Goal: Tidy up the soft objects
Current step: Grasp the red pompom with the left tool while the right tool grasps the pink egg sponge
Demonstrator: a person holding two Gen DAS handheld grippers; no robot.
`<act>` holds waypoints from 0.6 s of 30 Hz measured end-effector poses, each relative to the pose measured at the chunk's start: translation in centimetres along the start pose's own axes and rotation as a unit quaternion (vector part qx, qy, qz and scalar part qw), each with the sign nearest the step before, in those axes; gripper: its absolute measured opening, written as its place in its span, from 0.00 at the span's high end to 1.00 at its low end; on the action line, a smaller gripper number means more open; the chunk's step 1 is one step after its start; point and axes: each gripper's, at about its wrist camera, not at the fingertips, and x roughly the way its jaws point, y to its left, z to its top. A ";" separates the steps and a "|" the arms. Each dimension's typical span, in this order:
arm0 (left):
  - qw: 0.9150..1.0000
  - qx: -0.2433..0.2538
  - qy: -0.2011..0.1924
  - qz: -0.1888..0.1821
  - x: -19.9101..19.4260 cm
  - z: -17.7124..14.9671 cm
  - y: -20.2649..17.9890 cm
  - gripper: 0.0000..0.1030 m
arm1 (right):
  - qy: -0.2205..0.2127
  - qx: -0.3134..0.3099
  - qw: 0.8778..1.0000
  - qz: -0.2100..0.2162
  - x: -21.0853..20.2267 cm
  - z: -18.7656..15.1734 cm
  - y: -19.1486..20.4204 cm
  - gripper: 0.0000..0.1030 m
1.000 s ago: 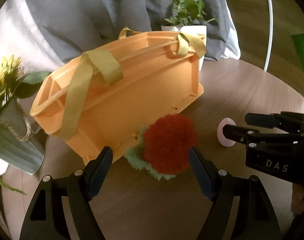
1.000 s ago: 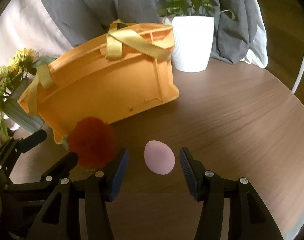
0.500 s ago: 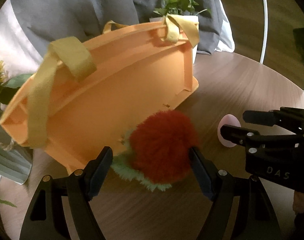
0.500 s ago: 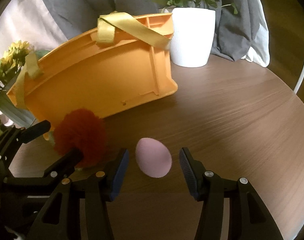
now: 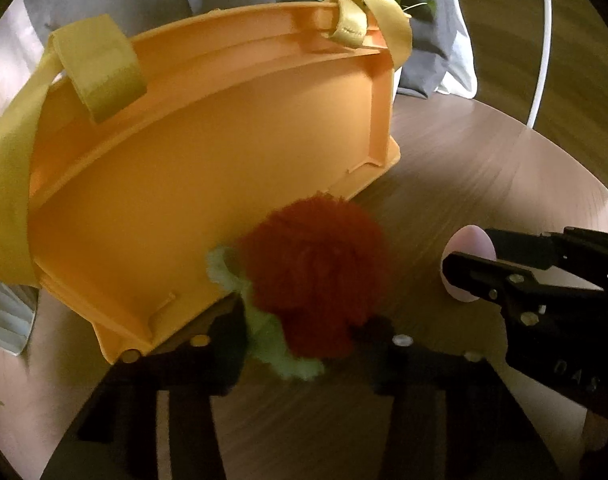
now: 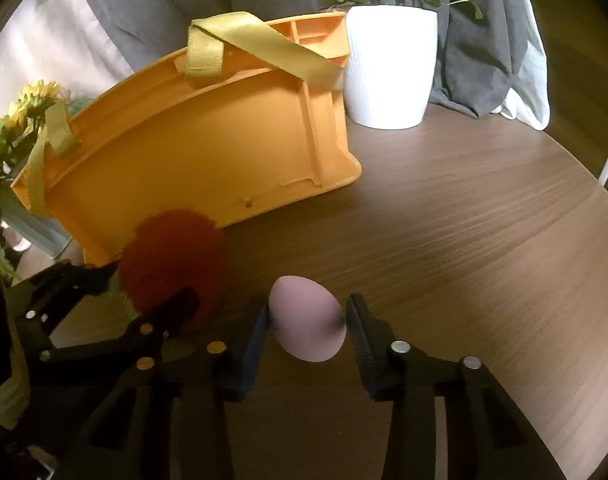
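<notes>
Dark wood-grain round table (image 6: pixel 464 220), backed by grey drapery (image 6: pixel 151 12).
The red pompom (image 5: pixel 316 264) is enclosed by the closing left claw (image 5: pixel 304 344); the pink sponge (image 6: pixel 308 320) is pinched by the closing right claw (image 6: pixel 308 332), beside an orange basket (image 6: pixel 207 152).

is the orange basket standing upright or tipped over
Upright. The orange basket stands on the wooden table with its rim and yellow straps on top. Whether anything is inside cannot be told.

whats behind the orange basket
Behind the orange basket stand a white plant pot, partly covered by the basket's corner, and grey fabric. Yellow flowers show past its left end. The table directly behind it is hidden.
</notes>
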 end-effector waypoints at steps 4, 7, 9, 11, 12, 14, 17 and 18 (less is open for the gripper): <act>1.000 -0.020 -0.003 0.007 -0.4 -0.1 -0.1 0.67 | -0.001 -0.005 1.000 0.003 -0.1 -0.1 0.0 0.64; 0.999 -0.040 -0.005 0.013 -1.2 -0.2 -0.3 0.73 | 0.000 -0.006 1.000 0.008 -0.3 -0.1 -0.3 0.64; 0.999 -0.050 -0.008 0.014 -1.7 -0.3 -0.5 0.76 | -0.004 -0.009 1.000 0.011 -0.7 0.1 -0.5 0.64; 0.998 -0.060 -0.013 0.018 -2.3 -0.4 -0.6 0.80 | -0.006 -0.013 1.000 0.018 -1.1 0.3 -0.6 0.64; 0.997 -0.067 -0.016 0.020 -2.5 -0.5 -0.6 0.82 | -0.009 -0.015 1.000 0.021 -1.3 0.4 -0.7 0.64; 0.996 -0.083 -0.021 0.026 -3.2 -0.6 -0.6 0.84 | -0.013 -0.020 0.999 0.026 -1.7 0.6 -0.8 0.64; 0.994 -0.101 -0.032 0.034 -4.1 -0.9 -0.7 0.86 | -0.020 -0.029 0.999 0.033 -2.4 0.8 -0.8 0.64; 0.993 -0.105 -0.035 0.037 -4.5 -1.0 -0.6 0.86 | -0.023 -0.033 0.999 0.036 -2.8 0.8 -0.8 0.64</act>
